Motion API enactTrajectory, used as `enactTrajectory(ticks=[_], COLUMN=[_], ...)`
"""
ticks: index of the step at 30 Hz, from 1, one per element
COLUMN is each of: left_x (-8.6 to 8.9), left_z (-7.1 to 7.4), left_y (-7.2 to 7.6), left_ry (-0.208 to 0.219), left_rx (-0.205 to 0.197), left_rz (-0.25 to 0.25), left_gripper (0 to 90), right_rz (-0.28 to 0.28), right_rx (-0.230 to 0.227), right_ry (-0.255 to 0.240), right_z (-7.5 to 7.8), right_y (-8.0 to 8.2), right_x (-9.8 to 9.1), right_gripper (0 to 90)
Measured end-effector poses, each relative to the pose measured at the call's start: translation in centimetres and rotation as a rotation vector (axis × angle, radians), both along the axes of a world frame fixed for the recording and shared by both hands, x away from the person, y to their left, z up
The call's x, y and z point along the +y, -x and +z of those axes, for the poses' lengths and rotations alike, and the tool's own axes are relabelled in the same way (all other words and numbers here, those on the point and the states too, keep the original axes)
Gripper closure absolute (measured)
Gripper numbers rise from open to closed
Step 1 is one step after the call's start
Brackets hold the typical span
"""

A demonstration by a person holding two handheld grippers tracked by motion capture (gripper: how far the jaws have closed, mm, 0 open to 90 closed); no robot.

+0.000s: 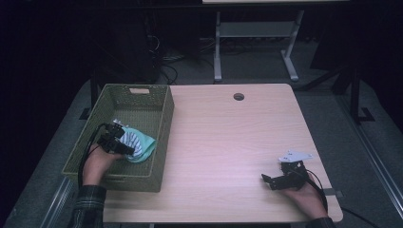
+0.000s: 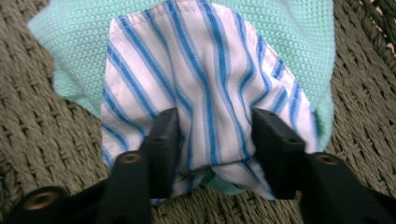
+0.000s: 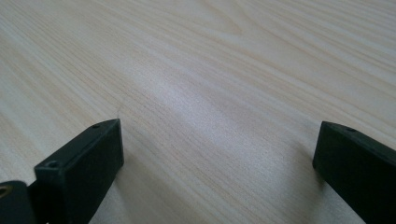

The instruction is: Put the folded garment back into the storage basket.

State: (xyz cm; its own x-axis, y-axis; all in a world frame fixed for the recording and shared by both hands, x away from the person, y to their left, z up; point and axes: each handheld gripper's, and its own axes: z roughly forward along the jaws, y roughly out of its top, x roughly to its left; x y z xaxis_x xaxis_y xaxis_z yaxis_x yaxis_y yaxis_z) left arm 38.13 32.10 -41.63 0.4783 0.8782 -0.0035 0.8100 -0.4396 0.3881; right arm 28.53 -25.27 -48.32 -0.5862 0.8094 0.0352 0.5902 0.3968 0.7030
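In the high view the left gripper [image 1: 124, 142] sits in the woven basket [image 1: 161, 124], over a striped cloth [image 1: 133, 141] on a mint cloth [image 1: 148, 145]. Its own view shows the jaws parted around a fold, probably not pressing. The right gripper [image 1: 267, 180] rests wide open on the wooden table [image 1: 228, 137].

High view overlooks table [image 1: 228, 142]; gripper views close.
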Motion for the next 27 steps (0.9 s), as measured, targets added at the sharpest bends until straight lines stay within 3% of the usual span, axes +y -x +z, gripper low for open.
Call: enactTrajectory(ticks=[10,18,27], left_x=[0.3,0.1,-1.0], left_z=[0.8,2.8,5.4], left_y=[0.1,0.7,1.3], left_ry=[0.038,0.101,0.166], left_rx=[-0.024,-0.103,-0.182], left_rz=[0.012,0.015,-0.012], left_gripper=[20.1,13.4,13.1], right_rz=[0.000,0.000,0.000], right_rx=[0.000,0.000,-0.001], right_ry=[0.000,0.000,0.000], right_z=[0.0,0.0,0.0], right_y=[0.0,0.0,0.0], right_x=[0.0,0.0,0.0], right_gripper=[1.2,1.2,1.2])
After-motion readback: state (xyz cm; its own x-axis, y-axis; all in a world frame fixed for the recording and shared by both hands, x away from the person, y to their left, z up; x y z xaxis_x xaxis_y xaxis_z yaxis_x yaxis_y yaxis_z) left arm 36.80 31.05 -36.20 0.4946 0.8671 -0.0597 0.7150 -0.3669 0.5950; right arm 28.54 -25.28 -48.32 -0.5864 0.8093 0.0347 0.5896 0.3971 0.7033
